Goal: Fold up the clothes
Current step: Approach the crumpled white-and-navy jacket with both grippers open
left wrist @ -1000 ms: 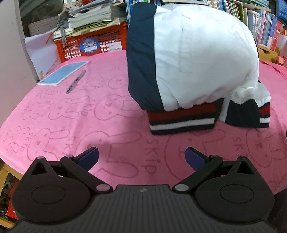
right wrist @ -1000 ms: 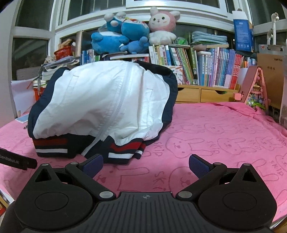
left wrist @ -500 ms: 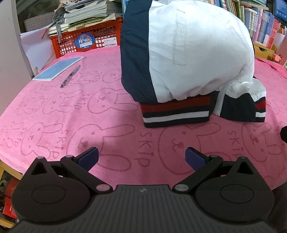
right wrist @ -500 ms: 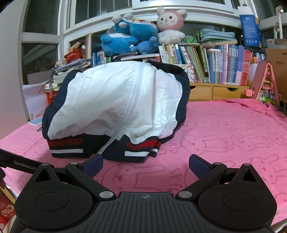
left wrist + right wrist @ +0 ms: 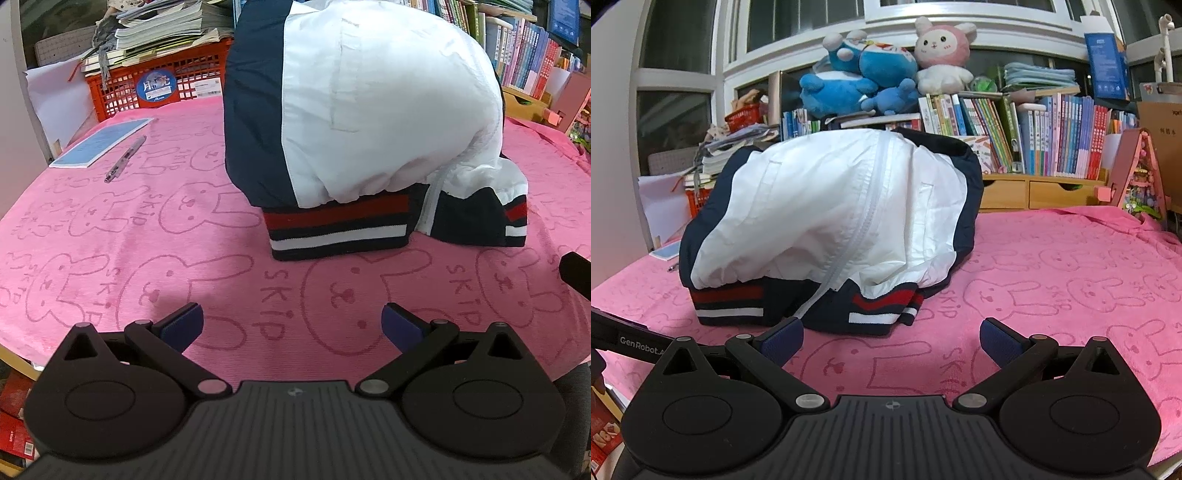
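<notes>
Jacket (image 5: 369, 110) top beyond frame edge

left gripper (image 5: 291, 326) – right gripper (image 5: 892, 338), jaws spread, empty

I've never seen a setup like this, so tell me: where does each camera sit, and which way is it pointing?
Left wrist: sits on the left gripper, low over the pink towel, facing the jacket; its open fingers show.
Right wrist: sits on the right gripper, facing the jacket and bookshelf; its open fingers show.
Shared: jacket, towel, red crate.
</notes>
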### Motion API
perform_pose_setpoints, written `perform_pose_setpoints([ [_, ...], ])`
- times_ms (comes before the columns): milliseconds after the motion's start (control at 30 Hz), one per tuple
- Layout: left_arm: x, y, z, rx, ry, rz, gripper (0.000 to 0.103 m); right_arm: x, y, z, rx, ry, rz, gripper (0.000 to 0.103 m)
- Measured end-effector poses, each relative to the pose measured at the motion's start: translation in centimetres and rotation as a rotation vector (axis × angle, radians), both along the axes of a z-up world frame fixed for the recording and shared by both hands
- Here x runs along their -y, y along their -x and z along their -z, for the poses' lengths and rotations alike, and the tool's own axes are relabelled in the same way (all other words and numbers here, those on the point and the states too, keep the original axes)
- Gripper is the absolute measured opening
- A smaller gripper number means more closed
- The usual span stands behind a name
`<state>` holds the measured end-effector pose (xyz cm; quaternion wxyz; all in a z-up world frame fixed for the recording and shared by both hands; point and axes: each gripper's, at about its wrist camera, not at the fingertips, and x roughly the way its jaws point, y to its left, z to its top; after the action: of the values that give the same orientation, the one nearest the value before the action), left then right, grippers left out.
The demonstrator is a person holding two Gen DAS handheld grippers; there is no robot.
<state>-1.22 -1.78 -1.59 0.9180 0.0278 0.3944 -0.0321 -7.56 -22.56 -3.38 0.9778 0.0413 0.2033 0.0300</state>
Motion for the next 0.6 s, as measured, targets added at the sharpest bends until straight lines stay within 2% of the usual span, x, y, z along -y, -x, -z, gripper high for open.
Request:
perform_pose_setpoints([
  [600, 0.08, -0.06, 0.40, -0.008, 0.014, 0.005, 0.103, -0.24, -0.02, 0.16, -0.002, 0.005, -0.009, 0.103],
])
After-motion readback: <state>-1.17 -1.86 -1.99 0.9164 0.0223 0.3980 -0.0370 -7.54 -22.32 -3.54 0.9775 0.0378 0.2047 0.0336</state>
